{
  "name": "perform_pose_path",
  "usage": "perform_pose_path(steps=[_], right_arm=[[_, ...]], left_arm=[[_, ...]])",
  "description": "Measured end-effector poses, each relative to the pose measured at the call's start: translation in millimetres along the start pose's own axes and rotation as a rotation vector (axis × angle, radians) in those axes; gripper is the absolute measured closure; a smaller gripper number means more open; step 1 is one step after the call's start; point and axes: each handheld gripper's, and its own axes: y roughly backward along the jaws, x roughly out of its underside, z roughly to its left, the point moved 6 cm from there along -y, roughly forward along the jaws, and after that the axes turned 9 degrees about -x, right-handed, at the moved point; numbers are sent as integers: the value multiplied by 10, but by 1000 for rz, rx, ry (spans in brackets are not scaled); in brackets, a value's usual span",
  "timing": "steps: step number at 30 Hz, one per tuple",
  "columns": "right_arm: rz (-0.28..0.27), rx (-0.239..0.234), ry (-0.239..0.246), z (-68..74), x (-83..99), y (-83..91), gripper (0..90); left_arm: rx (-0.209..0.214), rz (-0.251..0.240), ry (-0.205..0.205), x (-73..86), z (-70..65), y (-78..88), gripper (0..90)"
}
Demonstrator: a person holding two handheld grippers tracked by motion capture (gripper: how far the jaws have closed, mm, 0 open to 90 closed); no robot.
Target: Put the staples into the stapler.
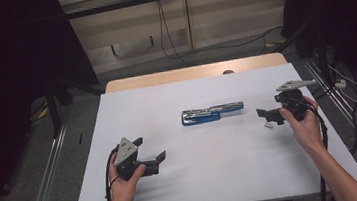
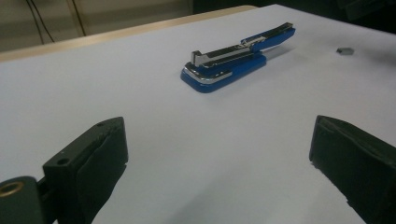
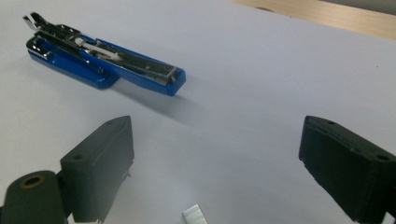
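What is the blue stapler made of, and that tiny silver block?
The stapler looks like glossy blue plastic or painted metal, with shiny steel-like rails on top that catch the light. The tiny block near the right hand-held gripper looks like bright, ridged metal, probably a strip of staples.

The counter [image 1: 224,176] is seen from above, looking forward; each tongs camera sits low, close to it, and the blue stapler [image 1: 211,113] is caught by all three.

A blue stapler [image 1: 211,113] lies on the white table [image 1: 214,177] between 2 hand-held grippers, left [image 1: 147,151] and right [image 1: 264,115].
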Motion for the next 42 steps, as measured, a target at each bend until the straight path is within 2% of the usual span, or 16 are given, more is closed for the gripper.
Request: perform_pose_path(steps=[2, 4, 10, 13, 17, 20, 22, 23, 25, 28, 30, 38, 42], right_arm=[[27, -15, 4, -4, -4, -14, 117], [57, -33, 7, -8, -5, -27, 127], [154, -49, -2, -72, 70, -76, 135], [166, -72, 20, -75, 77, -60, 105], [184, -94, 38, -67, 42, -55, 132], [182, -103, 32, -86, 27, -60, 145], [187, -111, 31, -96, 46, -62, 184], [203, -121, 26, -99, 55, -62, 180], [186, -152, 16, -75, 43, -37, 231], [238, -135, 57, -51, 89, -59, 263], [259, -160, 60, -31, 128, -85, 304], [297, -172, 67, -89, 207, -16, 436], [346, -177, 79, -104, 265, -32, 426]], left_arm=[[-11, 0, -10, 9, 10, -3, 48], [-28, 6, -44, 22, 17, 6, 48], [-26, 20, -36, 68, 1, 72, 48], [-28, 19, -50, 77, -27, 120, 48], [-18, 15, -46, 101, -58, 202, 48], [-21, 8, -44, 109, -58, 238, 48], [-24, 9, -41, 106, -44, 226, 48], [-21, 8, -32, 104, -43, 216, 48], [-17, 12, -27, 102, -36, 199, 48], [-26, 7, -27, 87, -22, 192, 48], [-23, 4, -29, 82, -22, 194, 48], [-13, 2, -28, 82, -41, 188, 48], [-9, 3, -34, 78, -56, 183, 48]])
